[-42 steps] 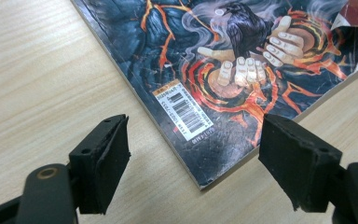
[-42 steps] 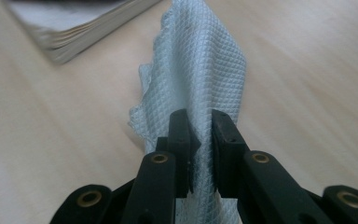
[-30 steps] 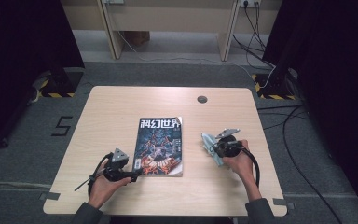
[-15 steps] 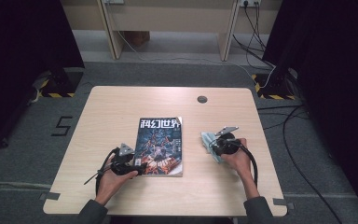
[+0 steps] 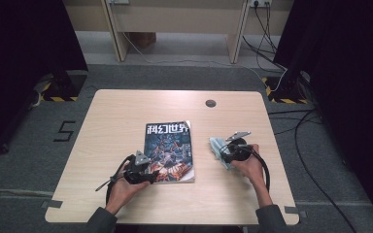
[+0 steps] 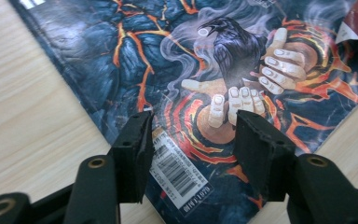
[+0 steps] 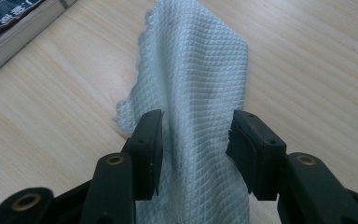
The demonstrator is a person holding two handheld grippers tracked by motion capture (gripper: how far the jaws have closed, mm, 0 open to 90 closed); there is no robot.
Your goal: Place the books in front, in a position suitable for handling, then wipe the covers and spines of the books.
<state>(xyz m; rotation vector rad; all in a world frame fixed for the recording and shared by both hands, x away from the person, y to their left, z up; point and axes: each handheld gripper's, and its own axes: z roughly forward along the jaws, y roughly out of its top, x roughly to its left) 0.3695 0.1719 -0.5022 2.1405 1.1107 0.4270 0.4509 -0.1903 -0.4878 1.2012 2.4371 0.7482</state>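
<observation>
**Magazine corner lies between the left tongs; cloth lies loose under the right**

The magazine [image 5: 170,151] lies flat at the surface [image 5: 126,111] centre, long axis twelve to six. Its near corner sits directly under the left tongs [image 6: 193,154], whose jaws, half open and just closing, straddle the barcode without pinching. At three o'clock, the cloth [image 7: 200,93] lies between the right tongs [image 7: 196,149], whose jaws have just been opening and hold nothing.

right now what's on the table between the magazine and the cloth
Nothing: in the high view, bare wood separates the magazine from the cloth.
</observation>
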